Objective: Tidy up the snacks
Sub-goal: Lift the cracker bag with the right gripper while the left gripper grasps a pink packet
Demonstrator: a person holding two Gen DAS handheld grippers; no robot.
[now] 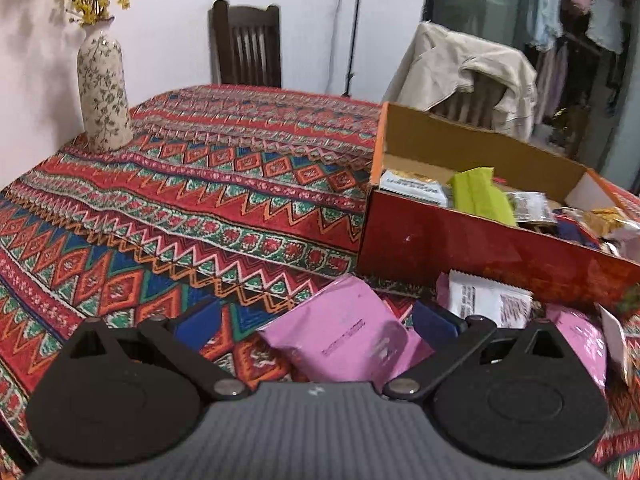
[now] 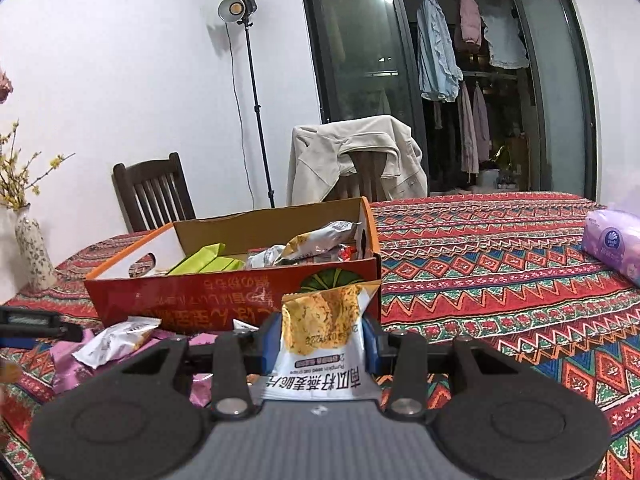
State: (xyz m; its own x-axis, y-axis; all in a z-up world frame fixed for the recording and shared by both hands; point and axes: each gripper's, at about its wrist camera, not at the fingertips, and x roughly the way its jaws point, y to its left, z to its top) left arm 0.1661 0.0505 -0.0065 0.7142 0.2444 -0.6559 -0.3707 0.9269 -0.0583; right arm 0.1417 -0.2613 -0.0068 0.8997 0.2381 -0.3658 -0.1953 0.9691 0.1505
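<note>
A: Right gripper (image 2: 320, 344): a white snack packet (image 2: 322, 340) with a crisp picture is seen pinched between the blue pads (image 2: 267, 342), upright, its printed text upside down toward the camera. The grip is clenched on it.

B: Noted. Where is it held?

A: Just in front of the red cardboard box (image 2: 240, 300), above the patterned tablecloth (image 2: 500, 280). Inside the box a green packet (image 2: 204, 264) and several silvery and yellow packets are seen lying loose.

B: Left gripper (image 1: 320, 320)?

A: Its fingers (image 1: 434, 322) are spread wide, nothing pressed between them. A pink packet (image 1: 348, 336) is seen lying on the cloth in the gap below, untouched as far as can be told. A white packet (image 1: 488, 300) is seen beside it, close against the box wall.

B: Other loose items?

A: More pink packets and a white one (image 2: 116, 340) are scattered on the cloth left of the right gripper. A floral vase (image 1: 104, 92) is stood at the far left corner, and a tissue pack (image 2: 612, 244) is seen at the right edge.
</note>
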